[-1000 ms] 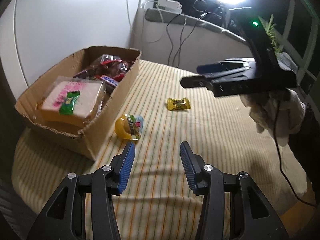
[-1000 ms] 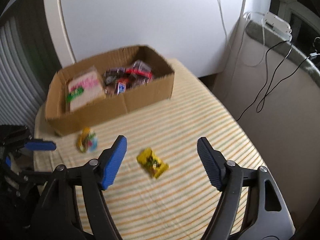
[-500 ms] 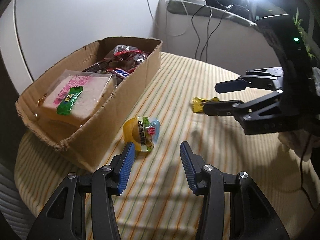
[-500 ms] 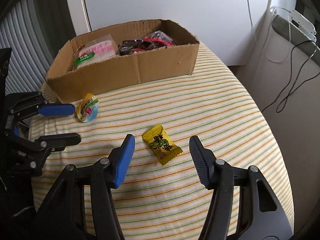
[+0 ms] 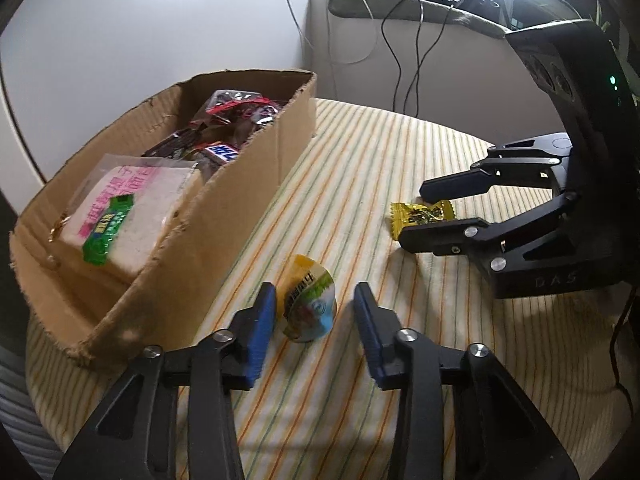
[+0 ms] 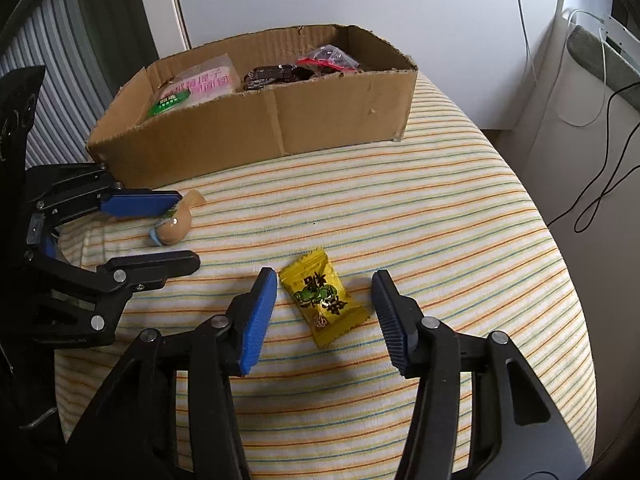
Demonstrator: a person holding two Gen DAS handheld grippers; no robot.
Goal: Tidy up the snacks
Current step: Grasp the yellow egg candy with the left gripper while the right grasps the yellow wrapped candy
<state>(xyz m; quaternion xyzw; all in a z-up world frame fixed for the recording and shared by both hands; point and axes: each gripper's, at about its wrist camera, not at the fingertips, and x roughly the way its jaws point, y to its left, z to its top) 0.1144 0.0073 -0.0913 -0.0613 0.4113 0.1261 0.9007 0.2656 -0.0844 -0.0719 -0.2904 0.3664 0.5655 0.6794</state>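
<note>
Hand-held gripper (image 6: 324, 316) (right) spread | cardboard box (image 6: 320, 120): bread pack (image 6: 196, 90), wrapped snacks (image 6: 304, 68)

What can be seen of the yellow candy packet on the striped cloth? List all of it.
The yellow candy packet is a small pillow-shaped wrapper, glossy like foil or plastic, with crimped ends, a green cartoon picture and dark characters printed on it. It looks sealed and lies flat on the striped cloth, set diagonally, well clear of the cardboard box. The right gripper is open, its blue-padded fingers on either side of the packet, apparently not touching it. In the left wrist view the upper finger hides part of it.
</note>
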